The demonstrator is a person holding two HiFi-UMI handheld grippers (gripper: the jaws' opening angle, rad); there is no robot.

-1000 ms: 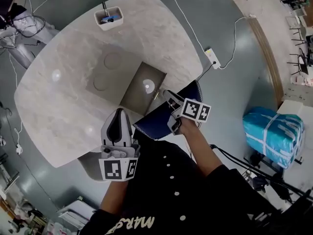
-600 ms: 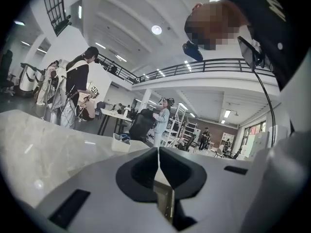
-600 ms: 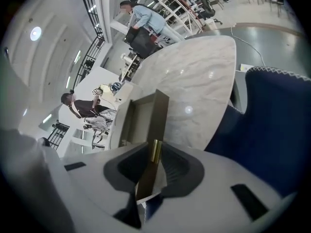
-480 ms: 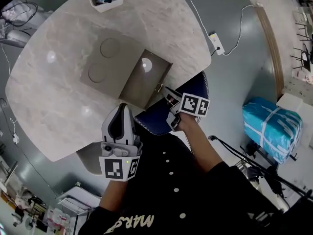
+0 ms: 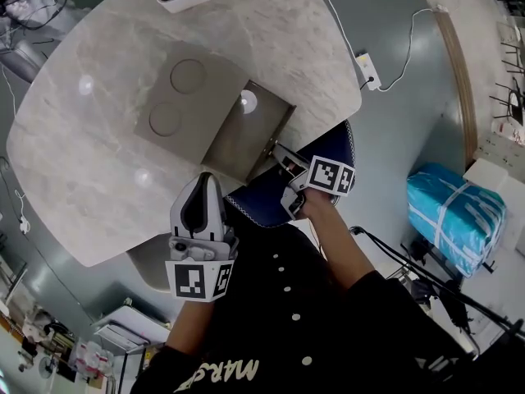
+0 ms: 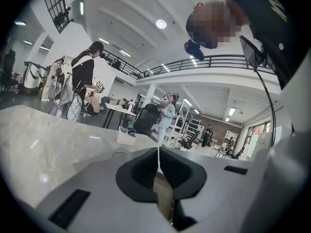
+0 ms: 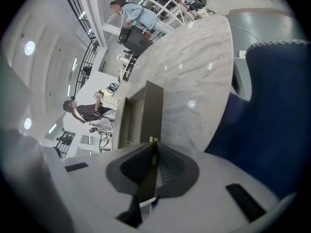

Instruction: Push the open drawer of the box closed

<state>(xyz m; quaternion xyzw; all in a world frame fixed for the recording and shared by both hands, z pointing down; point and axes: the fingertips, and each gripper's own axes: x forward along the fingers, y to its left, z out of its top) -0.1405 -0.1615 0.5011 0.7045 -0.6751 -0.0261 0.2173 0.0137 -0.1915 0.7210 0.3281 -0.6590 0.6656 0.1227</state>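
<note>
on the marble table (image 5: 82,138), the box (image 5: 176,97) is seen with its drawer (image 5: 246,134) pulled out toward the near edge. the right gripper (image 5: 280,151) is held with jaws pressed together at the drawer's brass knob (image 7: 153,140). the left gripper (image 5: 202,180) is kept closed on nothing, by the table edge.

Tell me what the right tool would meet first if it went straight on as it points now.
The right tool would meet the drawer front, around its brass knob; depth is unclear, so it may touch already.
</note>
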